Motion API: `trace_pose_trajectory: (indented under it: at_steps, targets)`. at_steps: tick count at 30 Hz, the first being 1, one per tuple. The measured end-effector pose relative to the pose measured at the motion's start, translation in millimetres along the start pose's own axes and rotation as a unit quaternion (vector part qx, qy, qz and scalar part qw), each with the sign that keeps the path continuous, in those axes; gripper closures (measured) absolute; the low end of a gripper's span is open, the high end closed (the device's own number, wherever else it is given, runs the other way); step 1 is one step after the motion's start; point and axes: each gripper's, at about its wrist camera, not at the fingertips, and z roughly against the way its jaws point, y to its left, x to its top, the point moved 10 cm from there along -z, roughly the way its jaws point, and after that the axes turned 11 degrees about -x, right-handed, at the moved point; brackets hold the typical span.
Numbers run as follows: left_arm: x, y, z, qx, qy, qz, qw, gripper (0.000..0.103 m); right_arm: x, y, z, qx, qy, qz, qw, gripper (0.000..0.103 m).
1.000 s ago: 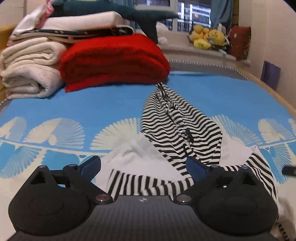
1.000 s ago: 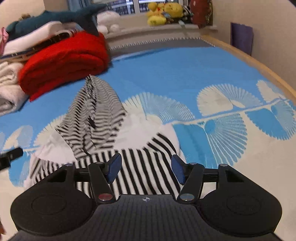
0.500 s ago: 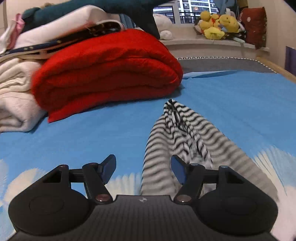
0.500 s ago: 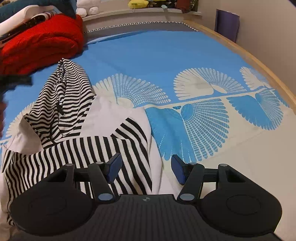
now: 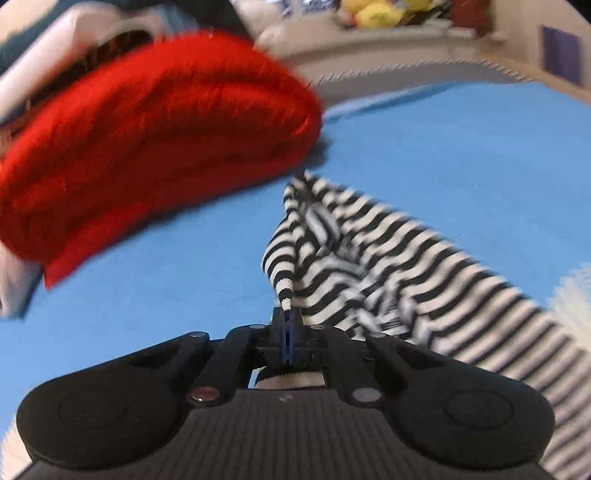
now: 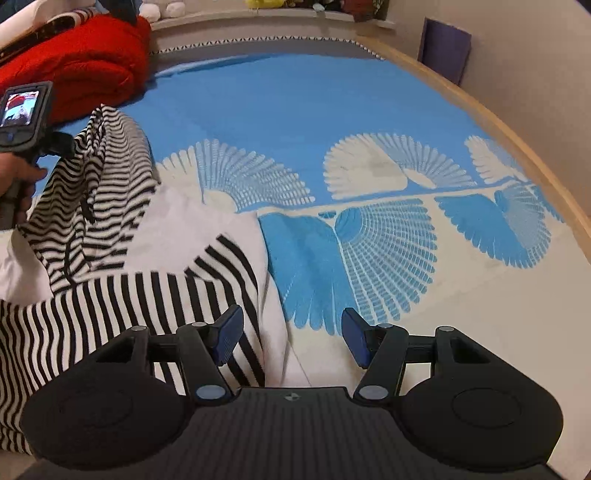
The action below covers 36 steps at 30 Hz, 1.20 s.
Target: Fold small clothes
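A black-and-white striped garment (image 5: 388, 266) with a white body lies crumpled on the blue patterned bedspread (image 5: 461, 147). My left gripper (image 5: 287, 325) is shut on a narrow striped edge of it, and the cloth rises from the fingertips toward the far end. In the right wrist view the same garment (image 6: 122, 258) lies at the left. My right gripper (image 6: 291, 334) is open and empty, just above the garment's white right edge (image 6: 273, 295). The left gripper with its hand (image 6: 22, 147) shows at the far left there.
A folded red blanket (image 5: 147, 133) with white folded linen and a plush shark on it lies close ahead on the left. Plush toys (image 5: 380, 11) sit on the far sill. The bed's wooden edge (image 6: 517, 147) and a wall run along the right.
My left gripper has moved forward and shut on the striped edge of the garment. My right gripper has shifted slightly right, staying open over the garment's white edge.
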Motion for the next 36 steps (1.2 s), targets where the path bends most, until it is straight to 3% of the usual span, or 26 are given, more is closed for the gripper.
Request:
trace_pose_trajectory:
  at_steps: [4, 5, 7, 10, 12, 15, 16, 17, 19, 21, 23, 26, 30, 32, 36]
  targets:
    - [5, -26, 98, -0.038, -0.077, -0.063, 0.9944, 0.102, 9, -2, 12, 0.010, -0.009, -0.015, 1.000, 0.043]
    - [-2, -39, 130, -0.044, -0.102, -0.096, 0.9892, 0.102, 11, -3, 15, 0.012, -0.013, -0.017, 1.000, 0.043]
    - [-34, -73, 203, -0.082, -0.146, -0.170, 0.9711, 0.102, 15, -6, 22, 0.015, -0.019, -0.025, 0.999, 0.043]
    - [-119, -110, 289, -0.165, -0.130, -0.236, 0.9487, 0.101, 20, -16, 30, 0.017, -0.023, -0.045, 0.999, 0.043]
    - [-178, -119, 328, -0.217, -0.078, -0.234, 0.9445, 0.100, 23, -22, 36, 0.019, -0.028, -0.059, 0.998, 0.043]
    - [-223, -109, 375, -0.239, -0.026, -0.162, 0.9572, 0.097, 25, -29, 43, 0.023, -0.034, -0.082, 0.996, 0.043]
    - [-222, -101, 388, -0.234, -0.034, -0.122, 0.9640, 0.090, 24, -31, 45, 0.025, -0.034, -0.090, 0.995, 0.043]
    - [-216, -90, 398, -0.229, -0.049, -0.074, 0.9693, 0.073, 24, -32, 47, 0.030, -0.034, -0.098, 0.994, 0.043]
    - [-200, -71, 400, -0.226, -0.064, 0.009, 0.9719, 0.055, 23, -30, 51, 0.046, -0.036, -0.109, 0.992, 0.043]
    - [-187, -52, 382, -0.215, -0.063, 0.105, 0.9689, 0.055, 22, -23, 53, 0.067, -0.034, -0.116, 0.990, 0.044]
    - [-186, -42, 347, -0.215, -0.032, 0.203, 0.9548, 0.056, 19, -15, 51, 0.098, -0.023, -0.130, 0.986, 0.056]
    - [-206, -44, 305, -0.213, 0.032, 0.292, 0.9320, 0.056, 11, 0, 42, 0.138, 0.011, -0.149, 0.979, 0.058]
    - [-229, -59, 277, -0.214, 0.105, 0.338, 0.9103, 0.056, -1, 27, 30, 0.171, 0.057, -0.154, 0.972, 0.054]
    - [-239, -64, 265, -0.209, 0.134, 0.358, 0.9003, 0.056, -9, 40, 19, 0.177, 0.089, -0.160, 0.967, 0.043]
    - [-264, -74, 258, -0.218, 0.175, 0.384, 0.8798, 0.057, -28, 60, -2, 0.171, 0.139, -0.161, 0.962, 0.041]
